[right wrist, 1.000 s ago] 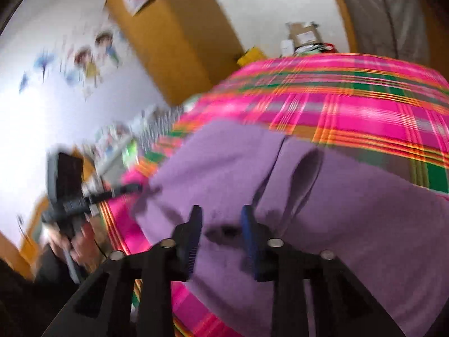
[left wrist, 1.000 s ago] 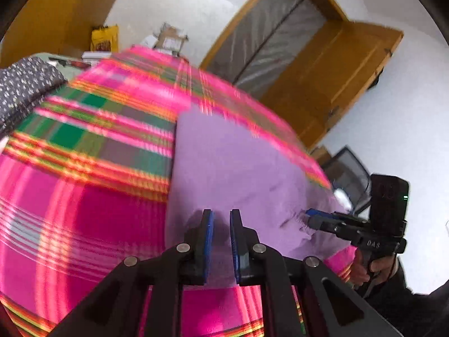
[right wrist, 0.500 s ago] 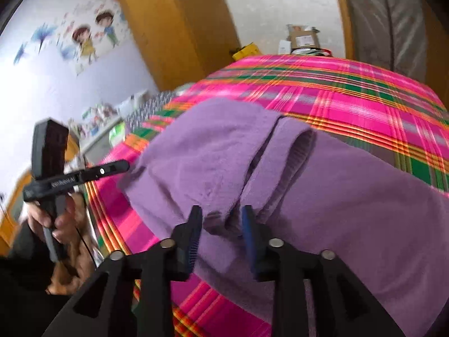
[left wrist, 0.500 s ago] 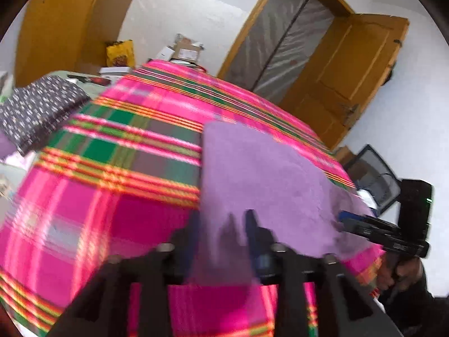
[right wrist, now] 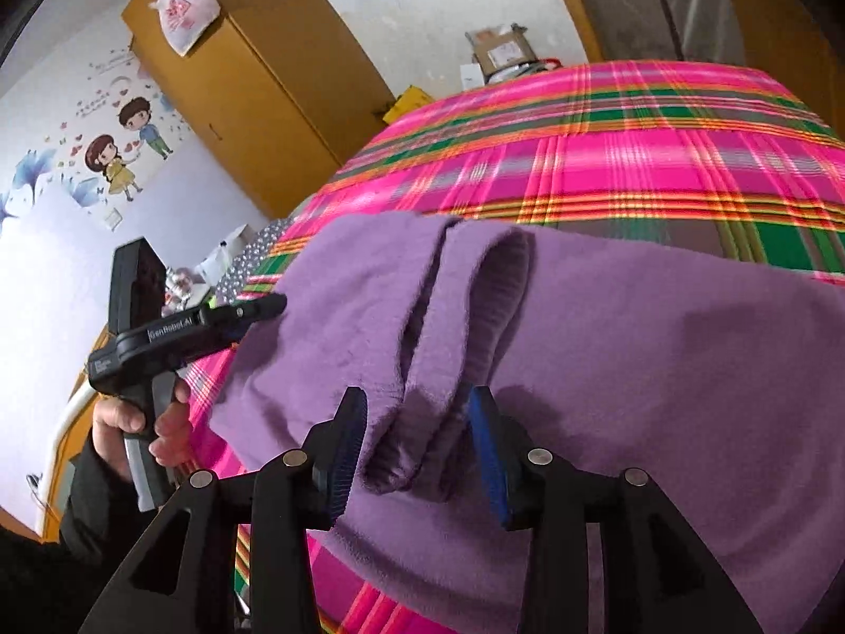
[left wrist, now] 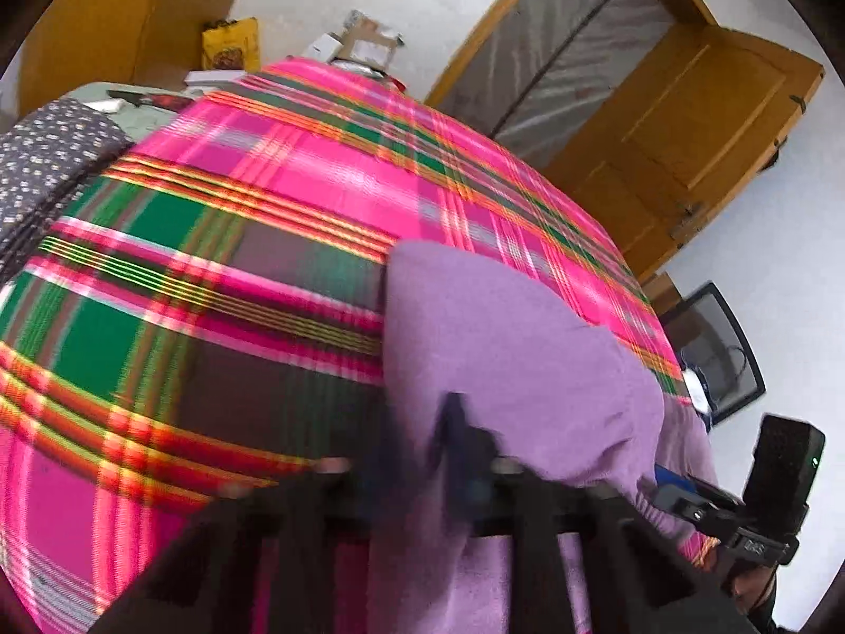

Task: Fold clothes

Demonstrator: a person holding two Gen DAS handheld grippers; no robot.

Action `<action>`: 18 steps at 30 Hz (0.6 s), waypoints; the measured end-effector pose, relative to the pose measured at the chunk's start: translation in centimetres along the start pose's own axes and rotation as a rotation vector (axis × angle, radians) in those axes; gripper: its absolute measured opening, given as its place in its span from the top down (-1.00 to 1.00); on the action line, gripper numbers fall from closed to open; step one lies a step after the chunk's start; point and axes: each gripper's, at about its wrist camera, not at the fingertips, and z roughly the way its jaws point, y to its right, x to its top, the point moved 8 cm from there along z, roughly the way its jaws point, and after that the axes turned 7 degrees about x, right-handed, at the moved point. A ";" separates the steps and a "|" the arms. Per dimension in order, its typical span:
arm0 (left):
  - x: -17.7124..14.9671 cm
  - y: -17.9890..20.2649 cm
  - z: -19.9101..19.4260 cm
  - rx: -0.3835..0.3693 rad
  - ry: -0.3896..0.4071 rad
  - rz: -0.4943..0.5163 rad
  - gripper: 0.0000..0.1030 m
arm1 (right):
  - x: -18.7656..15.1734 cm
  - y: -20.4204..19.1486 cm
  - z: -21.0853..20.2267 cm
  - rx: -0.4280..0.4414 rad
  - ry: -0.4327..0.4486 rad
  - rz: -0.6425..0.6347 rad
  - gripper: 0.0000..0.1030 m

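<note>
Left wrist view: the left gripper [left wrist: 422,438] is smeared by motion blur at about 6 o'clock. Its jaws are closing, and purple fabric lies around them, but I cannot tell whether the pads already press on it. The purple sweater [left wrist: 507,348] lies from the centre toward 4 o'clock on the pink plaid bedspread [left wrist: 222,285], with one straight edge running up toward 12 o'clock. The right gripper [left wrist: 681,496] shows at 4 o'clock, at the garment's far edge. A dotted dark cloth [left wrist: 47,158] sits at 9 o'clock, off the bedspread's side.

Right wrist view: the right gripper [right wrist: 420,449] stands spread at 6 o'clock, its blue pads [right wrist: 488,454] on either side of a hanging fold of the purple sweater [right wrist: 660,348], not squeezing it. A sleeve with a ribbed cuff [right wrist: 507,285] lies across the body, folded inward. The left gripper [right wrist: 264,306] reaches the garment's edge at 9 o'clock, held in a hand [right wrist: 142,422].

As a judgement, the fold is partly made: one sleeve is turned in and a side flap laid over, but the sweater is still broad and rumpled near the grippers, so further folds and smoothing remain.
</note>
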 end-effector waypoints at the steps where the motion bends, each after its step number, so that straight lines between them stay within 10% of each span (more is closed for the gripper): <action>1: 0.0 0.1 -0.2 -0.006 0.007 0.007 0.82 | -0.1 0.1 0.2 -0.006 -0.008 0.001 0.19; 9: 1.0 -1.3 -2.9 -0.233 0.065 -0.099 0.84 | 0.4 -0.7 -0.2 0.036 0.007 -0.015 0.42; 18: 0.1 -2.8 -0.9 -0.256 0.005 -0.165 0.80 | -0.2 0.7 0.7 0.051 -0.023 0.045 0.40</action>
